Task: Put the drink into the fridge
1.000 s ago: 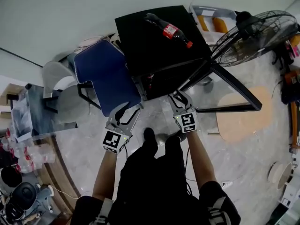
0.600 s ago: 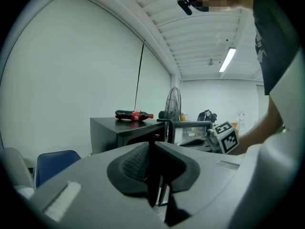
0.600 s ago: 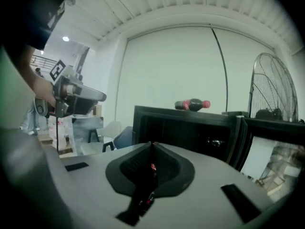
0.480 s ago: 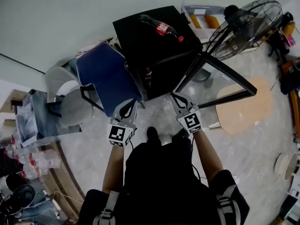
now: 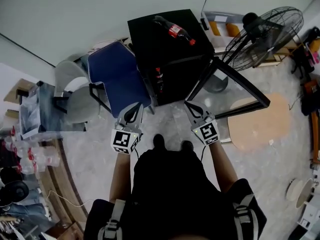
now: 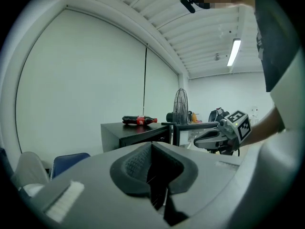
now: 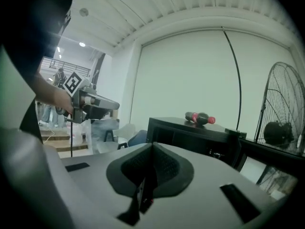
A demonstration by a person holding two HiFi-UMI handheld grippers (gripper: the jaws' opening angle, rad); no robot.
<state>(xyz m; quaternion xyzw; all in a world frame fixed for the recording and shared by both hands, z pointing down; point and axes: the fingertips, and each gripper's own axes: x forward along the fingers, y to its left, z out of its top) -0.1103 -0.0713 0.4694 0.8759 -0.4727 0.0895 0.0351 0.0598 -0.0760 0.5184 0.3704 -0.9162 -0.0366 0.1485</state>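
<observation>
Before fridge, door open: your left gripper and right gripper just pinched shut, empty; drink on fridge top, ungrabbed.

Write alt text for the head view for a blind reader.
A person faces a small black fridge whose glass door stands open, left tongs and right tongs shut and empty. A cola bottle lies on the fridge top; a blue chair stands left, a fan right.

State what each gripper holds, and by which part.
Nothing. The left gripper and right gripper are both shut empty; the cola bottle lies untouched on the fridge.
</observation>
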